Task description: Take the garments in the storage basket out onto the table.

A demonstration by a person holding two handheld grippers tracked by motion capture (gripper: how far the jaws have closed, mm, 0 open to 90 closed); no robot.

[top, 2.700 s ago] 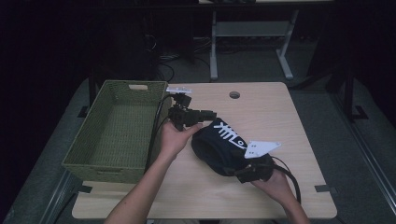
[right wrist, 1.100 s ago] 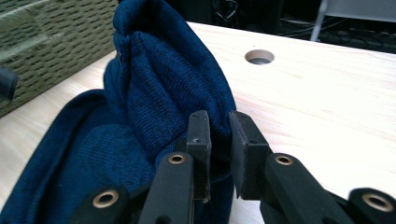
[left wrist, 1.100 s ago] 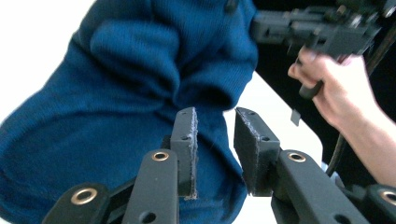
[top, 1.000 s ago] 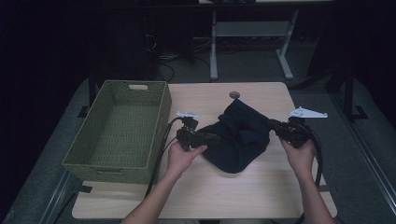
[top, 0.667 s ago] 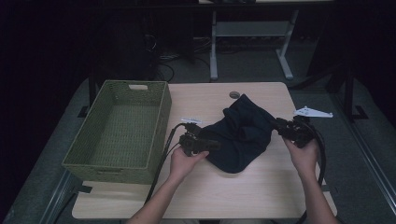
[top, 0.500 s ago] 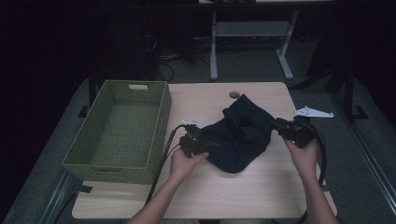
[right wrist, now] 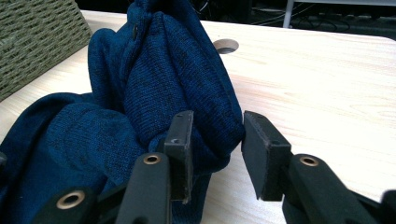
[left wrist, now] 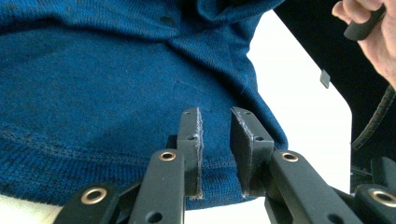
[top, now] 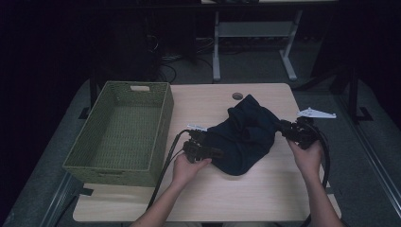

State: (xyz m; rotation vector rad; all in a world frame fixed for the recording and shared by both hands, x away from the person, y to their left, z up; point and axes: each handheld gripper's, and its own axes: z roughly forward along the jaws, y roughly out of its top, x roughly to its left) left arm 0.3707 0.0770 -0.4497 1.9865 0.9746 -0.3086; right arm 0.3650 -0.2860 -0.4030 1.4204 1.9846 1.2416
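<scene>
High view: unlabelled blue sweater (top: 243, 135), seemingly.

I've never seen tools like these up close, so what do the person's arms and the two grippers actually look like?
Both forearms are bare, with no sleeves in the high view. The left gripper and right gripper are black, each with two flat rectangular jaws on black linkage arms with brass-coloured rivets. A thick black cable trails from the left one, and another loops from the right. A pale grey three-cornered plate sits by the right gripper.
</scene>
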